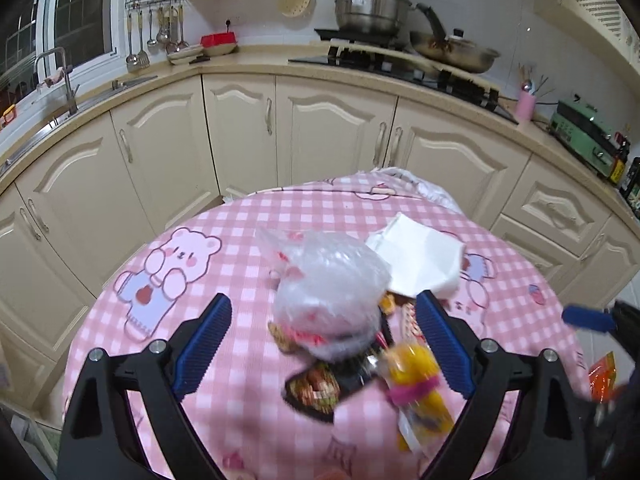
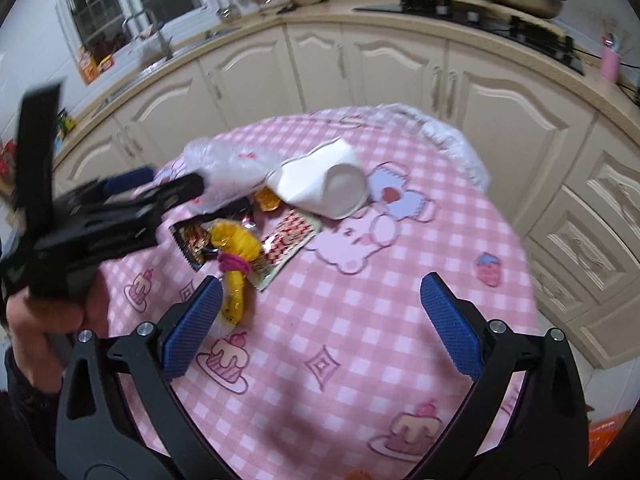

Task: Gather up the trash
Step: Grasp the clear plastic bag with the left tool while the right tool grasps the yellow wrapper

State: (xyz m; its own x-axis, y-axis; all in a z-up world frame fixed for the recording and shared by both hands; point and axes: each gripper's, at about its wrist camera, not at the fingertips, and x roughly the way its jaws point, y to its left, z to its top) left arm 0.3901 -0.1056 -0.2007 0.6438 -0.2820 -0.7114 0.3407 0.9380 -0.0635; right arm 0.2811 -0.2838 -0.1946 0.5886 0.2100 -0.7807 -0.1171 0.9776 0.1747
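Trash lies in a heap on the pink checked tablecloth [image 1: 224, 412]: a crumpled clear plastic bag [image 1: 328, 292], a crushed white paper cup [image 1: 420, 260], a yellow wrapper with a pink band [image 1: 416, 380], a dark snack wrapper [image 1: 316, 388]. My left gripper [image 1: 322, 344] is open, its jaws on either side of the bag and wrappers. In the right wrist view my right gripper [image 2: 320, 324] is open and empty over bare cloth, right of the yellow wrapper [image 2: 236, 256]. The cup [image 2: 324, 184], bag [image 2: 228, 168], a red-and-white wrapper [image 2: 284, 244] and the left gripper [image 2: 168, 188] show there too.
Cream kitchen cabinets [image 1: 240, 136] curve behind the round table. The counter holds a sink [image 1: 60, 96], a stove with a steel pot [image 1: 372, 8] and a pan [image 1: 456, 52]. An orange packet [image 1: 604, 376] sits low at the right beyond the table's edge.
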